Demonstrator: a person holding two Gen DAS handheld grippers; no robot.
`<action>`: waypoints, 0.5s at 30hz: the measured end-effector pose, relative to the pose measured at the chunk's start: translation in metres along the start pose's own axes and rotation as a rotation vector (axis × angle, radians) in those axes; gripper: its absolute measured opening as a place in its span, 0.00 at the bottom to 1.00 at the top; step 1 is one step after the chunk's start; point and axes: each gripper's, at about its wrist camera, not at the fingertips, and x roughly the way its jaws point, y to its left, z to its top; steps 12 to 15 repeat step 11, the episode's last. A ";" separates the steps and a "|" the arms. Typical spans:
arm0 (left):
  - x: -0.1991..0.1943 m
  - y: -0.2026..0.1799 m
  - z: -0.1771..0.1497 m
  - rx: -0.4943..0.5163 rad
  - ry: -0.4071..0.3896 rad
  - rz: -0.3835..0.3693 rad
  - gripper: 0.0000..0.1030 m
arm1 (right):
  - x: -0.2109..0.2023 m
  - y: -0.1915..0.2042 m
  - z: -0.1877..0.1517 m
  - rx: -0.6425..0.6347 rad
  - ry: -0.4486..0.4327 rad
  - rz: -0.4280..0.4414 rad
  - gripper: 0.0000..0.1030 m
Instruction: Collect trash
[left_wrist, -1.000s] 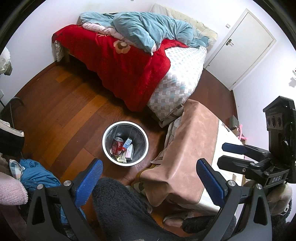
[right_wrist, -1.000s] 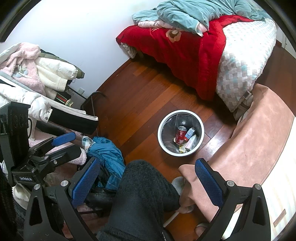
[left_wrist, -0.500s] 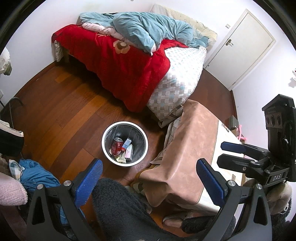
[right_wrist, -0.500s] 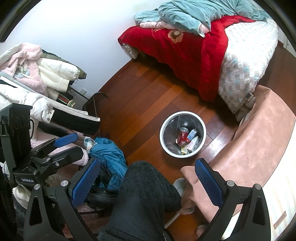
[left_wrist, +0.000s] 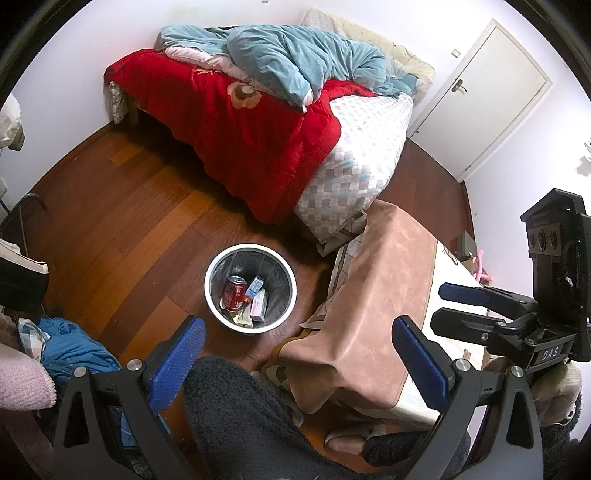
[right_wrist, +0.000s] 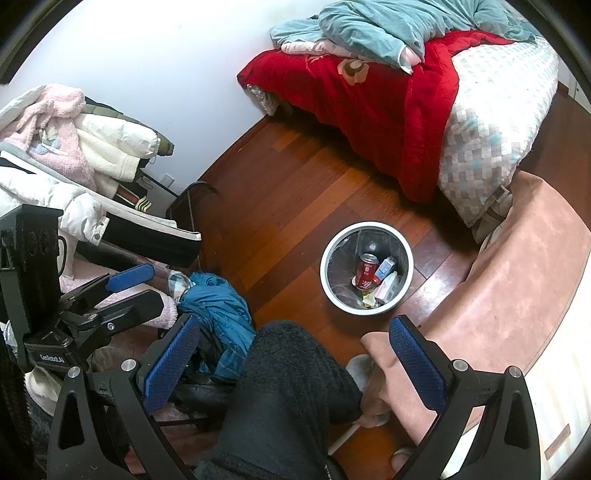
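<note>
A round white trash bin (left_wrist: 218, 258) with a dark liner stands on the wooden floor; it also shows in the right wrist view (right_wrist: 332, 251). Inside lie a red soda can (left_wrist: 233, 294), a small blue-and-white carton (left_wrist: 254, 287) and a pale pink box (left_wrist: 258, 309). My left gripper (left_wrist: 299, 363) is open and empty, held high above the person's dark-trousered knee. My right gripper (right_wrist: 291, 363) is open and empty too. Each gripper shows from the side in the other's view: the right one (left_wrist: 443, 306) and the left one (right_wrist: 147, 284).
A bed (left_wrist: 351, 162) with red and teal blankets fills the far side. A table (left_wrist: 443, 280) under a pink-brown cloth (left_wrist: 369, 302) stands right of the bin. A blue garment (right_wrist: 218, 314) lies on the floor; a clothes pile (right_wrist: 74, 155) is at left. A white door (left_wrist: 484, 96) is at far right.
Both views have shifted only slightly; the bin sits a little lower and further right in the right wrist view. Both grippers stay open and empty.
</note>
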 end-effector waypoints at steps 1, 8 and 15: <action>0.000 0.000 0.000 0.001 -0.001 0.000 1.00 | 0.000 -0.001 0.000 0.001 0.000 0.000 1.00; -0.003 -0.001 -0.002 -0.006 -0.016 -0.009 1.00 | 0.000 -0.001 0.000 0.003 0.001 0.001 1.00; -0.004 0.000 -0.002 -0.009 -0.014 -0.004 1.00 | 0.001 0.001 0.001 -0.002 0.006 0.005 1.00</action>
